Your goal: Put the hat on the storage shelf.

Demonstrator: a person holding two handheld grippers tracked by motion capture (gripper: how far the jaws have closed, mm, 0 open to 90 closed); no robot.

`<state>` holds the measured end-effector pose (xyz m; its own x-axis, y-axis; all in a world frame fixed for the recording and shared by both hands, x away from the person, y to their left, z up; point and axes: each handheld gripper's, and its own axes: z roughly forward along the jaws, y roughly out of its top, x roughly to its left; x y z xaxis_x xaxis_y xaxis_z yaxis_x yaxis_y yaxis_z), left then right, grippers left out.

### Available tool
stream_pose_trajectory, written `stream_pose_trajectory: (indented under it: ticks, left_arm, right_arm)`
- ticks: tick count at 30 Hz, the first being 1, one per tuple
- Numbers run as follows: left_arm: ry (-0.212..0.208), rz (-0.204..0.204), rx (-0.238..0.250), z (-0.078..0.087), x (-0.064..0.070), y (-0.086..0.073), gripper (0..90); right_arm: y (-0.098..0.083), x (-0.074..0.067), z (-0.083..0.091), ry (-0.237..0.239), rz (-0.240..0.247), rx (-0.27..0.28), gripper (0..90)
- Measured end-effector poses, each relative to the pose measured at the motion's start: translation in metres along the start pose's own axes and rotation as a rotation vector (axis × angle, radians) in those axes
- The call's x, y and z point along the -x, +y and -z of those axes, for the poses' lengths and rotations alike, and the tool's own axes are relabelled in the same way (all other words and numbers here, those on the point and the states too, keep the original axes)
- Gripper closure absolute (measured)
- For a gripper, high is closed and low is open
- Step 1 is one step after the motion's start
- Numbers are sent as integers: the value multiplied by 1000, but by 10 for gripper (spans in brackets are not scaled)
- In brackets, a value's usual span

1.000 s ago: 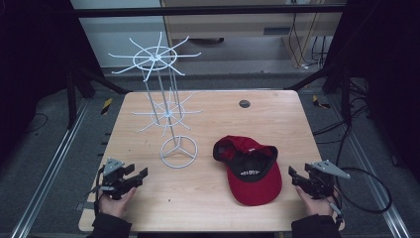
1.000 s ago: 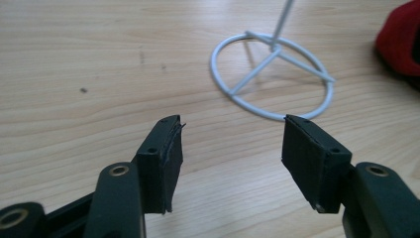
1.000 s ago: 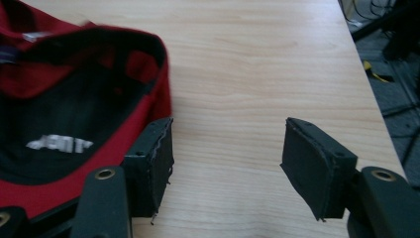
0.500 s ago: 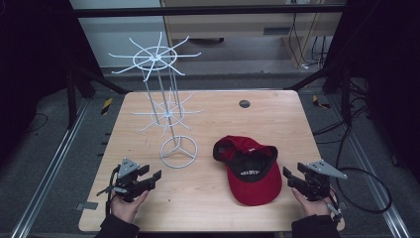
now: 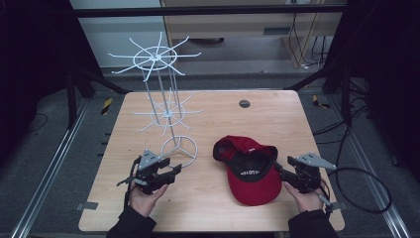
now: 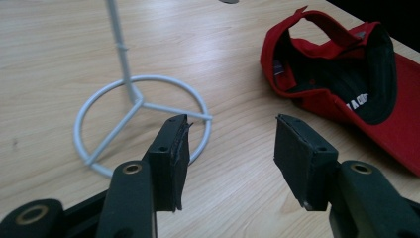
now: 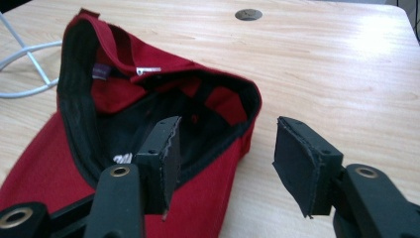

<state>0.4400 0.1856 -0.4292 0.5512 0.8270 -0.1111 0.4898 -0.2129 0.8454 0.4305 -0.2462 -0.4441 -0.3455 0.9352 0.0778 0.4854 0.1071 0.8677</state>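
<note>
Approach phase, likely: the red cap (image 5: 250,173) is being closed on by the right gripper (image 5: 283,173) from 3 o'clock, jaws wide, nothing held. The left gripper (image 5: 174,170) is being held wide and empty at 7 o'clock of the wire rack (image 5: 171,119). Next, a pinch on the cap's rim is being called for.

The right gripper (image 7: 225,163) has its two black jaws spread wide, nothing between them but air. One jaw hangs over the red cap (image 7: 148,124), the other over bare wood beside it. The cap lies upside down on the pale wooden worktop (image 7: 337,64) — its black lining and sweatband face up, with a small label inside and white lettering partly hidden behind a jaw. At the far left edge curves part of a white wire ring (image 7: 25,64). A small dark round disc (image 7: 248,14) sits in the worktop farther off.
</note>
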Motion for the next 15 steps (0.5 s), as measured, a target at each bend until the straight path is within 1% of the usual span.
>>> stream_pose_trajectory:
  ticks: [3, 5, 7, 8, 11, 12, 13, 15]
  left_arm:
    - [-13, -9, 0, -10, 8, 5, 476]
    - [-17, -14, -4, -17, 12, 9, 477]
    - [-18, -11, -3, -24, 17, 12, 478]
    - [-22, -9, -1, -28, 18, 14, 479]
    - [-17, -16, -2, -38, 24, 18, 479]
    - [-14, -23, 0, -42, 26, 19, 479]
    - [-8, -29, -1, -45, 28, 20, 480]
    - [-12, -38, -8, -53, 31, 22, 484]
  right_arm:
    - [5, -1, -3, 10, -1, 11, 425]
    - [8, -2, -4, 14, -4, 5, 424]
    - [9, -2, -7, 14, -1, 1, 424]
    - [9, -3, -8, 17, -8, -4, 423]
    - [9, -1, -13, 12, -5, -21, 423]
    - [9, -1, -14, 16, -15, -34, 425]
    - [9, 0, -15, 17, -16, -41, 429]
    - [8, 1, -17, 15, -14, -49, 432]
